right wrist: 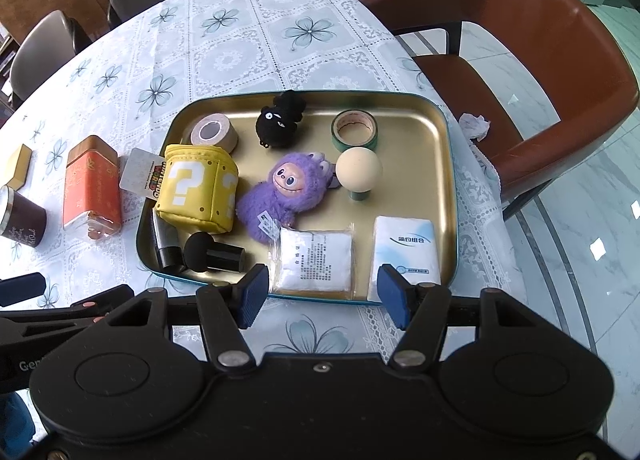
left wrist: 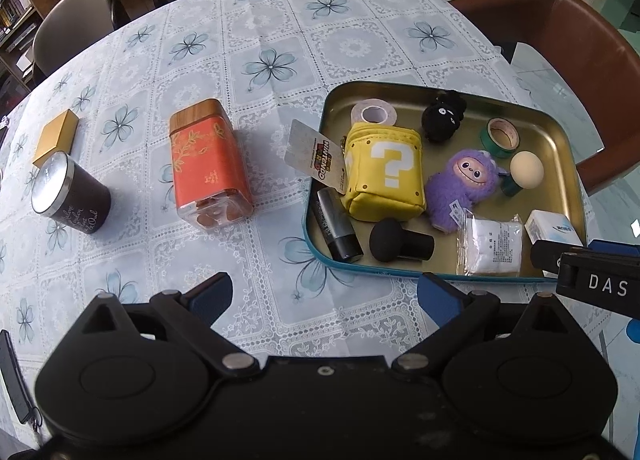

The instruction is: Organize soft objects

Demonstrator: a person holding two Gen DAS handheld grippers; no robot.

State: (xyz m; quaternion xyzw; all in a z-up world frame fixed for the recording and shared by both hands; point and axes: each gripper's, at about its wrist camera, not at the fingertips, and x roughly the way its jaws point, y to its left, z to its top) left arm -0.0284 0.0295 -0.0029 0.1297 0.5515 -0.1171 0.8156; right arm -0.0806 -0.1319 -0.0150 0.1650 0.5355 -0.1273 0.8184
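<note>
Nearest to us, our left gripper (left wrist: 324,294) hangs above the flowered tablecloth (left wrist: 260,60) with its jaws spread wide and nothing between them. Our right gripper (right wrist: 322,294) is also released and empty, at the near rim of the gold tray (right wrist: 446,164).

Just past the right gripper's fingers lie a white sealed packet (right wrist: 314,258) and a white tissue pack (right wrist: 404,246), side by side inside the tray. To their left we see a black sponge applicator (right wrist: 212,252) lying on its side and a dark tube (right wrist: 168,244) beside it.

In the middle of the tray the purple plush doll (right wrist: 280,192) lies on its back, touching the yellow question-mark pouch (right wrist: 196,192). A beige sponge ball (right wrist: 358,170) stands upright just beside the doll. Farther back are the black plush toy (right wrist: 278,122), a beige tape roll (right wrist: 212,132) and a green tape roll (right wrist: 354,130).

On the cloth left of the tray lie an orange tin (left wrist: 206,164), a dark candle jar (left wrist: 70,194) and a small gold box (left wrist: 56,136).
</note>
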